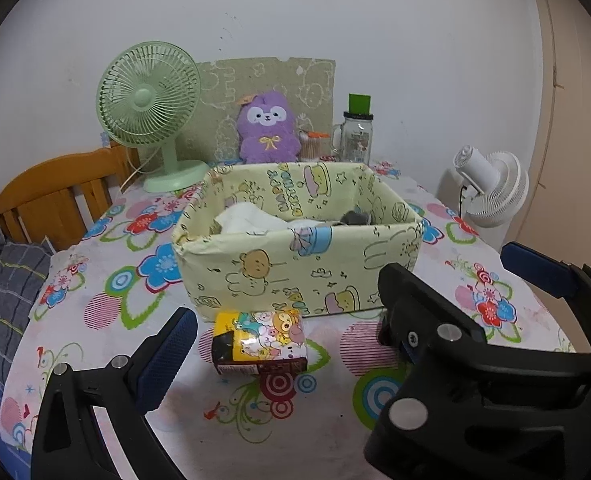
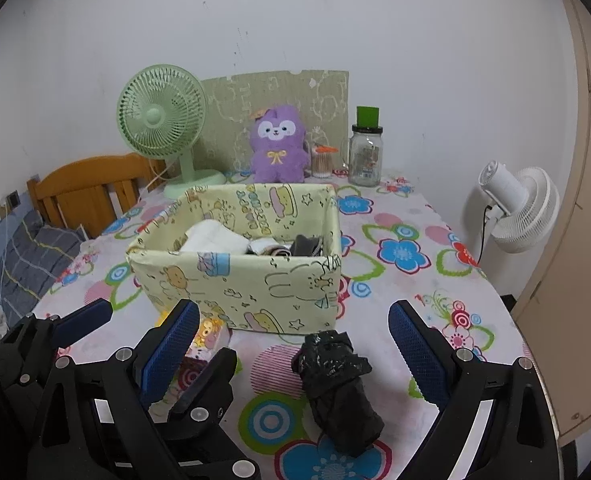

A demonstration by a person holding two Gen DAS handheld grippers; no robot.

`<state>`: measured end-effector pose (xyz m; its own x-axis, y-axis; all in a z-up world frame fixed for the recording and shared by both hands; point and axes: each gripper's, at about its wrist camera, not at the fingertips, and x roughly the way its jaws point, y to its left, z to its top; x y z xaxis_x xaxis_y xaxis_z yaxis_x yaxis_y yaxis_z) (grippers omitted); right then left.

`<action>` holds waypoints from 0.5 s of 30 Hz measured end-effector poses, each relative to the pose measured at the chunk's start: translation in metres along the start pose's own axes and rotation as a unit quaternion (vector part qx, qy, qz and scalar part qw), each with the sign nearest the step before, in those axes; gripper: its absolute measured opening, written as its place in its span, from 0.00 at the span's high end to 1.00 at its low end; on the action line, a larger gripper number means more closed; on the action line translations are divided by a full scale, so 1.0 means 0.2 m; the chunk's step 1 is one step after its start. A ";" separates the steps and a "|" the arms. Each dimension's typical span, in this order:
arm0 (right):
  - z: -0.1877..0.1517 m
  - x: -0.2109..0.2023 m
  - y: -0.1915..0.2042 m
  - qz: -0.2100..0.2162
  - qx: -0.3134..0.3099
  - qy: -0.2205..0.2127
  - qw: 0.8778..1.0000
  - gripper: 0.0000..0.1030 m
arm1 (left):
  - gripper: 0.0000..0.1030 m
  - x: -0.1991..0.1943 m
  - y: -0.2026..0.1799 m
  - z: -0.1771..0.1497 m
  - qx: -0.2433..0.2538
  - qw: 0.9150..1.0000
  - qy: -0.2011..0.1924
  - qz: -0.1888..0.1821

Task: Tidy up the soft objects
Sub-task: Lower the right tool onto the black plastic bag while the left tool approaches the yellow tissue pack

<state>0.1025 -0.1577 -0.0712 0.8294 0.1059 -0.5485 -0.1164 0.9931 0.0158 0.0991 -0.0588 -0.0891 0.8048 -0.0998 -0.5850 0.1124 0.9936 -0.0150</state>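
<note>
**Both claws open over the flowered bench, soft items short of the box**

Nearest the right wrist camera, the right claw point(image 2: 295, 356) stands wide open, its blue-padded fingers spread to either side of a crumpled black plastic-wrapped bundle point(image 2: 337, 390). The bundle lies on the flower-print cloth of the bench point(image 2: 407, 216), between the fingers without touching either.

To its left, the left claw point(image 1: 291, 336) is also open and empty. Between its fingers sits a small yellow cartoon-printed tissue pack point(image 1: 260, 340), resting on the bench just in front of the box wall. In the left view the right claw's black frame crosses the lower right, so the two tools work side by side.

Just beyond both items stands the pale yellow cartoon-printed fabric storage box point(image 1: 295, 268). Inside it lie a folded white cloth point(image 2: 215, 238) at the left and a dark grey cloth piece point(image 2: 305, 246) at the right.

Behind the box, along the wall, stand a mint green desk fan point(image 1: 149, 102), a purple plush toy point(image 1: 268, 130) and a clear glass jar with a green lid point(image 1: 357, 136). A white fan point(image 2: 519, 208) stands off the bench's right edge, and a wooden bed headboard point(image 1: 59, 196) rises at the left.
</note>
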 end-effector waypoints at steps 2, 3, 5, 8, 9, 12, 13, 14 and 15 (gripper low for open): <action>-0.01 0.02 -0.01 0.000 0.001 0.003 1.000 0.06 | 0.00 0.01 0.00 -0.01 0.001 1.000 -0.001 0.003; -0.01 0.02 -0.01 0.000 0.002 0.004 1.000 0.06 | 0.00 0.02 0.00 -0.01 0.000 1.000 0.000 0.002; -0.02 0.04 -0.02 0.001 0.005 0.007 1.000 0.06 | 0.00 0.04 -0.01 -0.02 -0.001 1.000 0.004 -0.001; -0.03 0.06 -0.03 -0.001 0.006 0.012 1.000 0.06 | 0.00 0.06 -0.01 -0.03 0.001 1.000 0.012 0.002; -0.04 0.07 -0.04 -0.001 0.007 0.014 1.000 0.06 | 0.00 0.07 -0.01 -0.03 0.002 1.000 0.014 0.003; -0.05 0.10 -0.05 -0.001 0.012 0.021 1.000 0.06 | 0.00 0.09 -0.02 -0.04 0.004 1.000 0.020 0.002; -0.06 0.11 -0.06 -0.002 0.013 0.023 1.000 0.06 | 0.00 0.10 -0.01 -0.04 0.004 1.000 0.022 0.001; -0.06 0.12 -0.06 -0.003 0.016 0.027 1.000 0.06 | 0.00 0.11 -0.02 -0.05 0.004 1.000 0.025 0.000; -0.07 0.13 -0.07 -0.004 0.018 0.030 0.999 0.06 | 0.00 0.12 -0.02 -0.05 0.004 1.000 0.029 -0.001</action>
<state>0.1185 -0.1686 -0.0971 0.7954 0.0964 -0.5984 -0.0903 0.9951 0.0402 0.1118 -0.0646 -0.1114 0.7700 -0.0977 -0.6305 0.1180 0.9930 -0.0096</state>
